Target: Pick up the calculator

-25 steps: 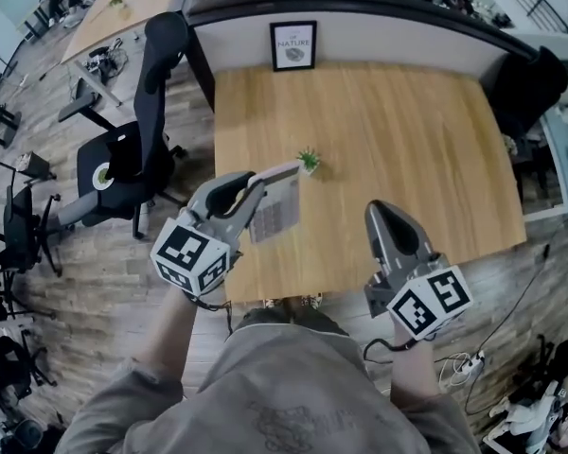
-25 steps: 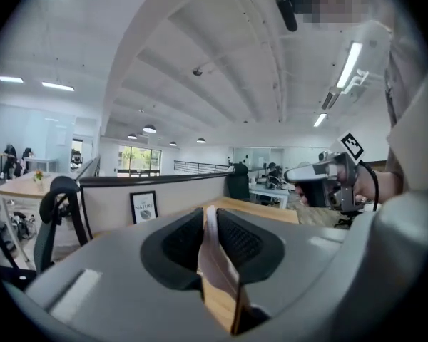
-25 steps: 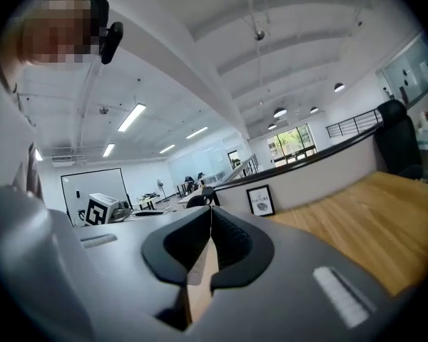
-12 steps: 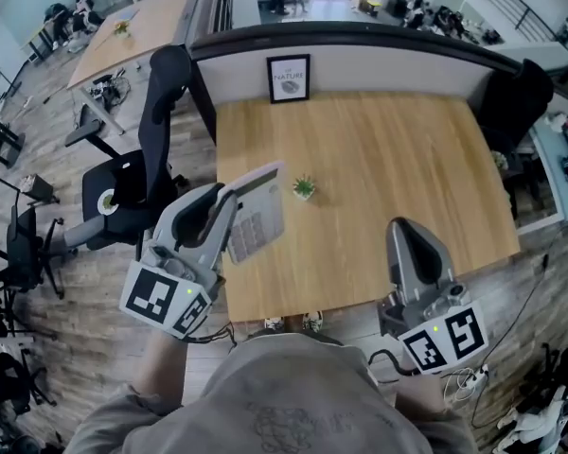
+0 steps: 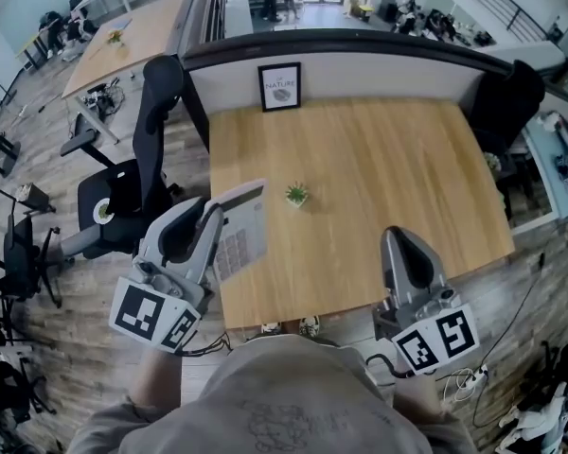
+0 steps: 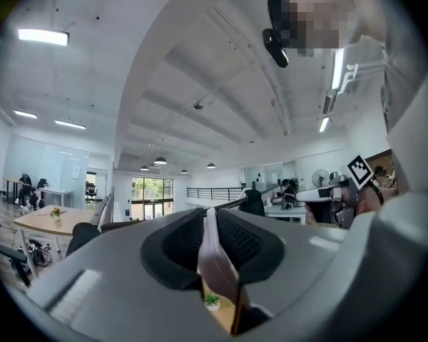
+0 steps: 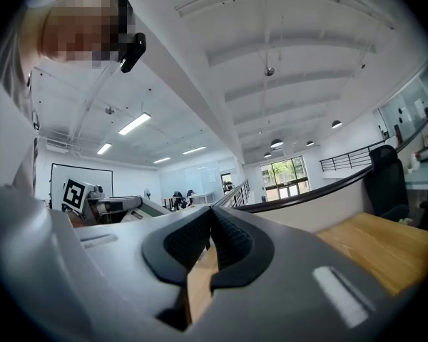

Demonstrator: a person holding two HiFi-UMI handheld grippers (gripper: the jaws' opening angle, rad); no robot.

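The left gripper (image 5: 212, 212) pinched the calculator (image 5: 240, 236) edge-on above the table's (image 5: 388, 149) near-left corner, while the right gripper (image 5: 399, 241), farther off, stayed closed on nothing.

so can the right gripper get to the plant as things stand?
Probably yes. Only bare table lies between the right gripper and the plant; the left gripper holds the calculator clear, off to the left. The right jaws are shut and empty, so they'd need to open first.

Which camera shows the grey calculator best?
Head view: the flat grey calculator, held by the left gripper, shows its keys. The left gripper view catches only its edge; the right gripper view nothing clear.
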